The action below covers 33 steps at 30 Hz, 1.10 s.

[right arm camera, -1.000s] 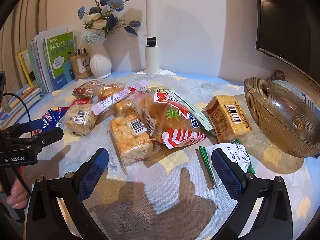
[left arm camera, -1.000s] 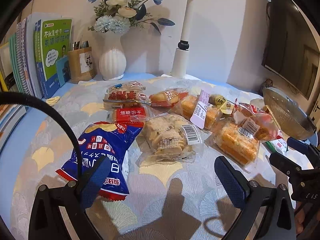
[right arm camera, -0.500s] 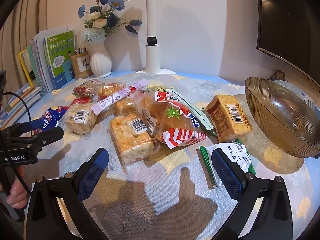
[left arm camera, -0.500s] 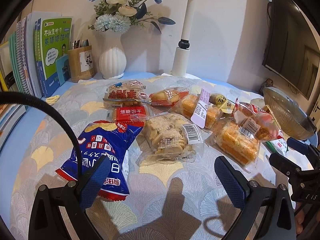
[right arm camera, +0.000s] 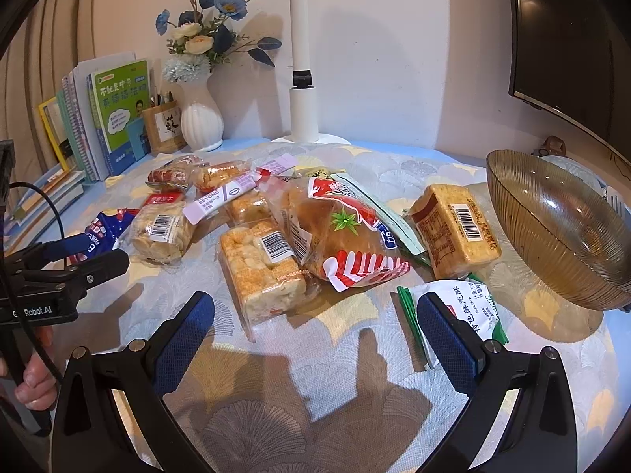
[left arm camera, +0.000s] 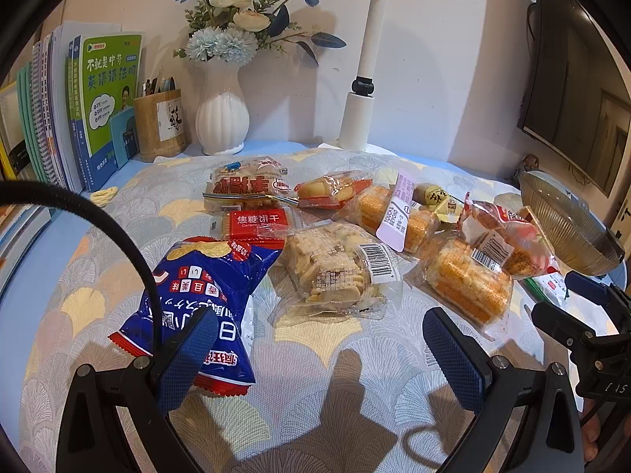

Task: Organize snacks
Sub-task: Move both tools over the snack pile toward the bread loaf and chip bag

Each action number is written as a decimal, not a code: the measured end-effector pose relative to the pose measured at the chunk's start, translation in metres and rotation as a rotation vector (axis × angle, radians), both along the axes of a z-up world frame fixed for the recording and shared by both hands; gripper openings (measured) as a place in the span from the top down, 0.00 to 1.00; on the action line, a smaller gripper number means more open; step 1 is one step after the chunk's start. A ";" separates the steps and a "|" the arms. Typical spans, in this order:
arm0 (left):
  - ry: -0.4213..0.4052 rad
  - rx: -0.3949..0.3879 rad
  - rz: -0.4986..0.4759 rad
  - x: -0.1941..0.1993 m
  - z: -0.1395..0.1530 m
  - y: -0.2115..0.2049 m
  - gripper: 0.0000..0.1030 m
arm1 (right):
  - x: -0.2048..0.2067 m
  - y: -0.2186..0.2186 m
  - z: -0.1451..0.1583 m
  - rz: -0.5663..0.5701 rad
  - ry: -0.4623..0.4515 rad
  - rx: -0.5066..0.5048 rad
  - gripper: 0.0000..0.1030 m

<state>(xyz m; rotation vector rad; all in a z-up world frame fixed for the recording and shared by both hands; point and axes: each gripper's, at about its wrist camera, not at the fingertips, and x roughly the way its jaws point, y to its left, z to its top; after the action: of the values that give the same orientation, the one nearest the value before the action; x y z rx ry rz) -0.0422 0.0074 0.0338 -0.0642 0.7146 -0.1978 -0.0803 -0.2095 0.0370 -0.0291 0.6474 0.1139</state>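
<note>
Thirteen wrapped snacks lie ahead of the grippers, counting the blue bag [left arm camera: 197, 295], the red-striped bread pack [right arm camera: 339, 232], the white-and-green packet [right arm camera: 469, 307] and the small nugget pack [left arm camera: 432, 197], though overlaps make the count uncertain. One glass bowl [right arm camera: 552, 228], one white vase [left arm camera: 222, 118], one pen cup [left arm camera: 159, 124], one lamp post [right arm camera: 303, 79], one screen [right arm camera: 572, 39].

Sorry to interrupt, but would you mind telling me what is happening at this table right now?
A person holds a two-finger gripper in each hand above a spread of wrapped snacks. The left gripper is open over the blue chip bag, and the right gripper is open near the green-and-white packet. Neither holds anything. The ribbed glass bowl at the right has no snacks in it, so sorting has not begun.
</note>
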 end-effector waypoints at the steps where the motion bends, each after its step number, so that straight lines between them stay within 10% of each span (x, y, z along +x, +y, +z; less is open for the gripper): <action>1: 0.000 0.000 0.000 0.000 0.000 0.000 0.00 | 0.000 0.000 0.000 -0.001 0.001 0.001 0.00; 25: 0.008 -0.012 -0.002 0.000 -0.001 0.001 0.00 | 0.002 -0.005 0.001 0.001 0.001 0.036 0.00; 33: -0.066 -0.093 -0.021 -0.028 0.044 0.055 0.00 | -0.001 0.011 0.003 0.090 -0.001 -0.008 0.02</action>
<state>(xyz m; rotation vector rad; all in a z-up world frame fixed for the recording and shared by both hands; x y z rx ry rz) -0.0703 0.0625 0.0777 -0.1383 0.6408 -0.2518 -0.0815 -0.1985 0.0399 -0.0665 0.6455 0.1982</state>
